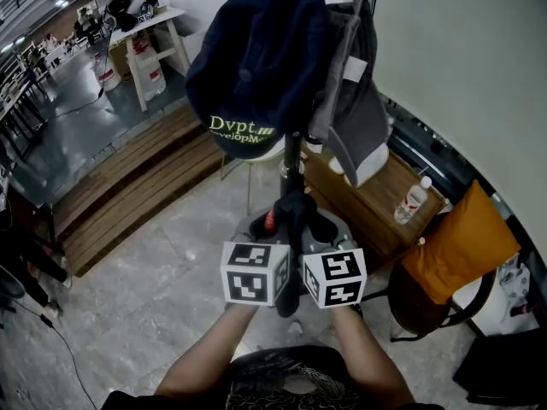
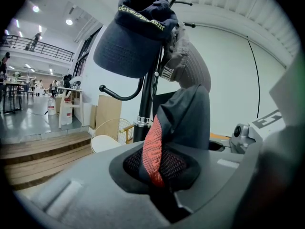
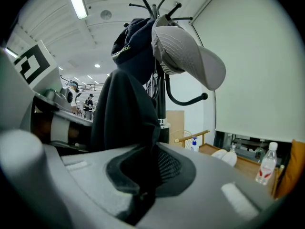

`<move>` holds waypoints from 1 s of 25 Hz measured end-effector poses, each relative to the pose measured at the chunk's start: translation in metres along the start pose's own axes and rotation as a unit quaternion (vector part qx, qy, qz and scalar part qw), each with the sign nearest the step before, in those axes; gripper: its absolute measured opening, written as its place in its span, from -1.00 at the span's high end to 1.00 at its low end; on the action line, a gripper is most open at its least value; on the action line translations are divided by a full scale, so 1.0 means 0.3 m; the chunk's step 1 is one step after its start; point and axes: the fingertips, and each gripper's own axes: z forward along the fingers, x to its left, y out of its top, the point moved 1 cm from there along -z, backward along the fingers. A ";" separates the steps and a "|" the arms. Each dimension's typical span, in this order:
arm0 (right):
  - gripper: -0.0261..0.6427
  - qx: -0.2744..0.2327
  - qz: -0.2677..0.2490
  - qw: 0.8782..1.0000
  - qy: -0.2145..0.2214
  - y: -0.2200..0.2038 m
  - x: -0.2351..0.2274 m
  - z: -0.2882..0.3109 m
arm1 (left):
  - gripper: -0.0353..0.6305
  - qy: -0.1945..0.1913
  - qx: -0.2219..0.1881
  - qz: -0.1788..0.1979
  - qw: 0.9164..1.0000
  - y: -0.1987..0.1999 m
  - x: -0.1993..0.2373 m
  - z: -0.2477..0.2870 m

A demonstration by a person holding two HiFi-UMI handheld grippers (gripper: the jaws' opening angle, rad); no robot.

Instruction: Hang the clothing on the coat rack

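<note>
A: Jaws first: closed or apart?

B: Closed on cloth, both pairs. Left gripper (image 2: 159, 175) pinching a fold of the dark garment (image 2: 187, 118) right at its red-orange mesh strip. Right gripper (image 3: 143, 178) pinching a plain dark part of the same piece.

A: And where, that garment?

B: Held up between the two grippers at the centre of the head view, just toward 6 o'clock of the coat rack (image 1: 292, 156) pole and close in front of it. Touching no hook, as far as can be seen.

A: How far along, then?

B: Partway, by the look of it. Already hung: navy cap (image 1: 256, 58) at 12 o'clock, grey cap (image 1: 355, 114) at 1 o'clock, both high on the rack. Left to do: lift this piece, loop it over a bare hook (image 3: 188, 100), let go. No other loose clothing in sight, so possibly the last item, though hard to say.

A: Counts?

B: One rack, two caps on it, one garment in hand, two grippers. Farther out: one plastic bottle (image 1: 413, 199) on a wooden table (image 1: 372, 202) at 3 o'clock, one orange cushion (image 1: 457, 242) on a chair (image 1: 419, 301) at 4 o'clock, wooden steps (image 1: 128, 186) at 9 o'clock.
</note>
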 end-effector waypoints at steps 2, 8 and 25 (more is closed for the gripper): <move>0.86 0.002 -0.001 1.000 0.001 -0.002 0.001 -0.003 | 0.79 0.002 0.000 0.000 1.000 0.000 -0.002 -0.001; 0.86 0.008 0.000 1.000 0.006 -0.008 0.006 -0.014 | 0.79 0.009 -0.004 0.003 1.000 -0.005 -0.007 -0.008; 0.80 0.012 -0.002 1.000 -0.003 -0.020 0.006 -0.067 | 0.72 0.010 -0.004 0.018 1.000 -0.025 -0.033 -0.038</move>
